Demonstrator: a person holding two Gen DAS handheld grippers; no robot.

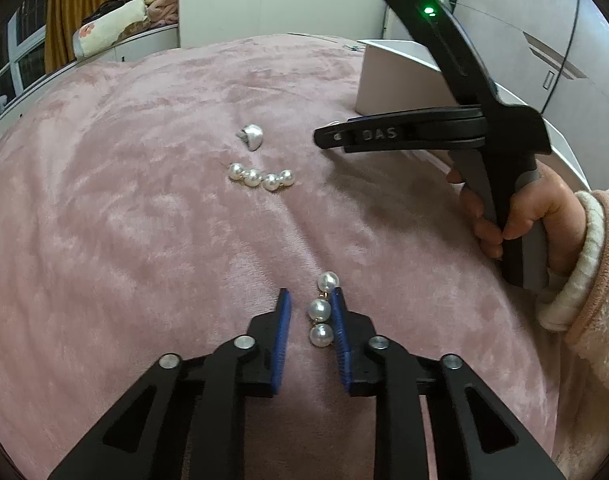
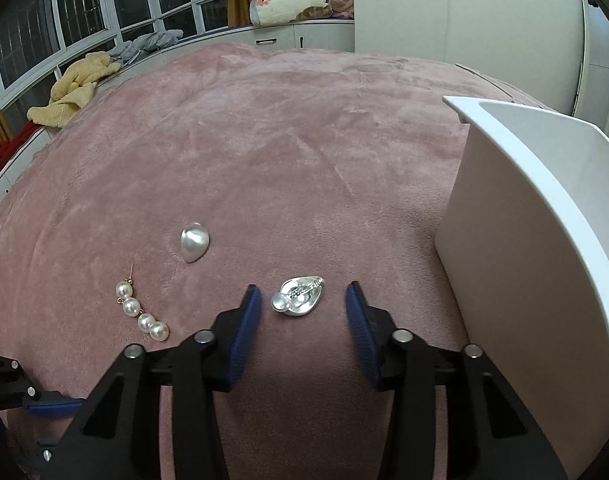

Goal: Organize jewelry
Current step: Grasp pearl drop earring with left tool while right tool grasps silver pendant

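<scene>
Your left gripper (image 1: 311, 316) has its jaws partly open around a three-pearl earring (image 1: 322, 312) lying on the pink blanket (image 1: 144, 160), the right pad touching it. Your right gripper (image 2: 302, 308) gapes wide around a silver clip earring (image 2: 298, 296), untouched, near the white box (image 2: 524, 220).
</scene>
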